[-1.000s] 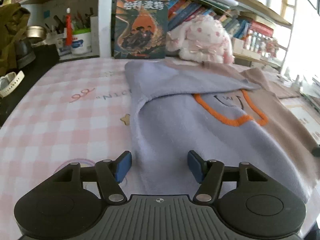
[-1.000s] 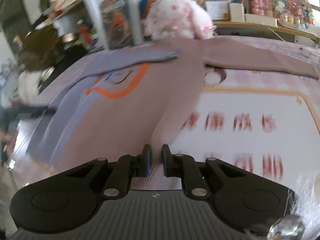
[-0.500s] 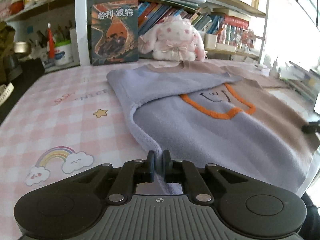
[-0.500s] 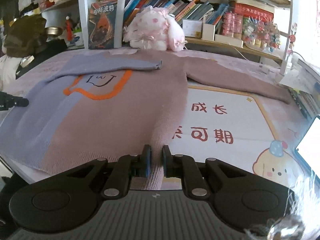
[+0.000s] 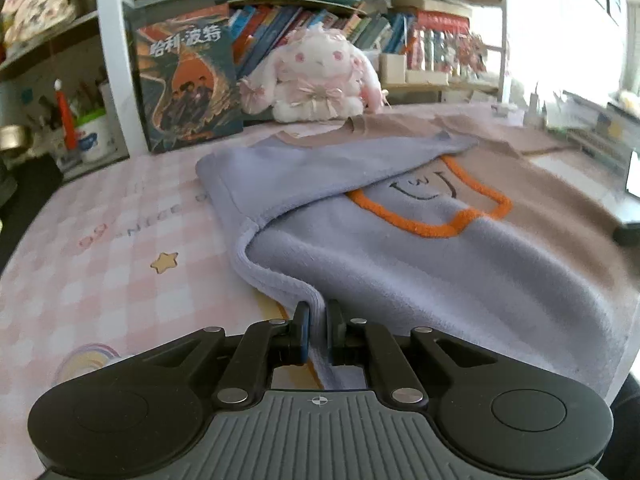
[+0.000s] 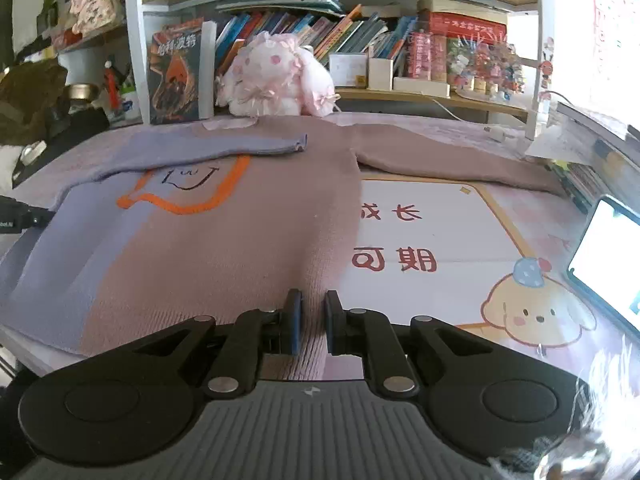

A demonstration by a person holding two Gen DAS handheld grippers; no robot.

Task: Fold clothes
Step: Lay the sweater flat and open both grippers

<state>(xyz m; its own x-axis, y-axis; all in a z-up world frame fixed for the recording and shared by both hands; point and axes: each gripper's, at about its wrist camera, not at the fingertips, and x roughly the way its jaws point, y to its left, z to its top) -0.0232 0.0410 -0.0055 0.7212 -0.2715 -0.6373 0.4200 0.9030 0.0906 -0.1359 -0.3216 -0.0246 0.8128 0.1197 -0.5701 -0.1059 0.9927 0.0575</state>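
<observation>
Left gripper (image 5: pixel 317 330) is pinched on the near left corner of the sweater (image 5: pixel 400 264), ribbed hem standing up between the blue pads. Right gripper (image 6: pixel 311 322) is closed narrow on the near right hem of the same sweater (image 6: pixel 208 248), knit bunched in the gap. Both hold the bottom edge, one at each corner; my guess is this keeps the hem taut and level for carrying it toward the collar.

Table (image 5: pixel 100 248), pink check mat on the left, printed poster mat (image 6: pixel 432 236) on the right. Sweater lies face up across both, collar far, hem at the near edge and slightly overhanging.

Sweater body: lilac on the left part, brown on the right, orange-outlined face patch (image 6: pixel 188 192) near the middle.

Left sleeve (image 6: pixel 208 150) is folded in across the chest, cuff near the centre, which narrows that side. Right sleeve (image 6: pixel 452 162) lies stretched out to the far right on the mat, unfolded. So the fold is partway by the look of it: one side in, one side out.

Plush rabbit (image 6: pixel 276 80) and book (image 5: pixel 186 80) stand at the far edge, clear of the cloth.

Phone (image 6: pixel 608 256) lies at the right edge, apart from the sleeve.
</observation>
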